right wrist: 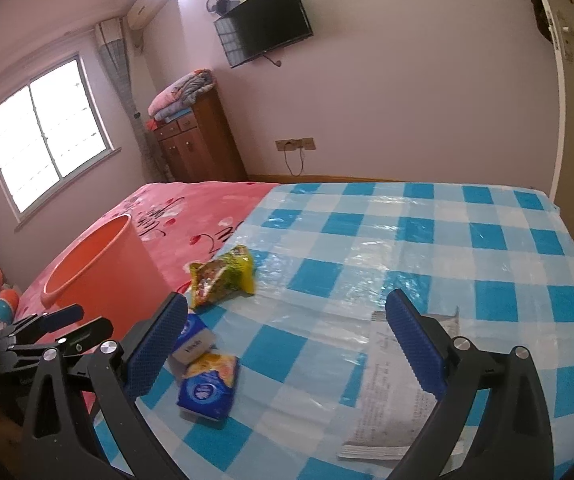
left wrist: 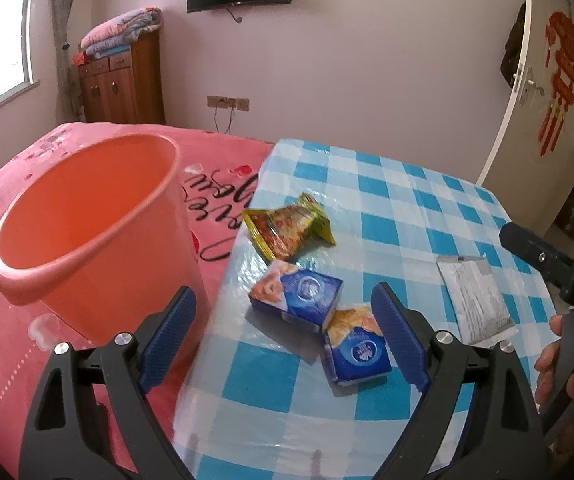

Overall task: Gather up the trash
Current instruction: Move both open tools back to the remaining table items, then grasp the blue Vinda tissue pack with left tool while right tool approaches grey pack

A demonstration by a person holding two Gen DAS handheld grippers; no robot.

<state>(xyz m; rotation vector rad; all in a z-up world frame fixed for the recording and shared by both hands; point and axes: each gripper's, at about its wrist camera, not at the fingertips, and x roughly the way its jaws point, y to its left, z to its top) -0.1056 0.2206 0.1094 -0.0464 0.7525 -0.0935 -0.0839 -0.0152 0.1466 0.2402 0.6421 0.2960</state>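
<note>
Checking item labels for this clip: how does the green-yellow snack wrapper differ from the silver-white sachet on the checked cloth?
The snack wrapper is brightly printed in green, yellow and red; the silver-white sachet is pale with small grey print. The wrapper is crumpled and puffed up, while the sachet lies flat. The wrapper sits near the cloth's edge beside the orange bin; the sachet lies on the far side of the two blue packets. Both rest on the checked cloth, untouched.

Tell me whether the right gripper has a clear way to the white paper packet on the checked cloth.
Probably yes. The right gripper is open and empty, and the white paper packet lies flat just ahead of its right finger, with nothing on top of it or in between.
</note>
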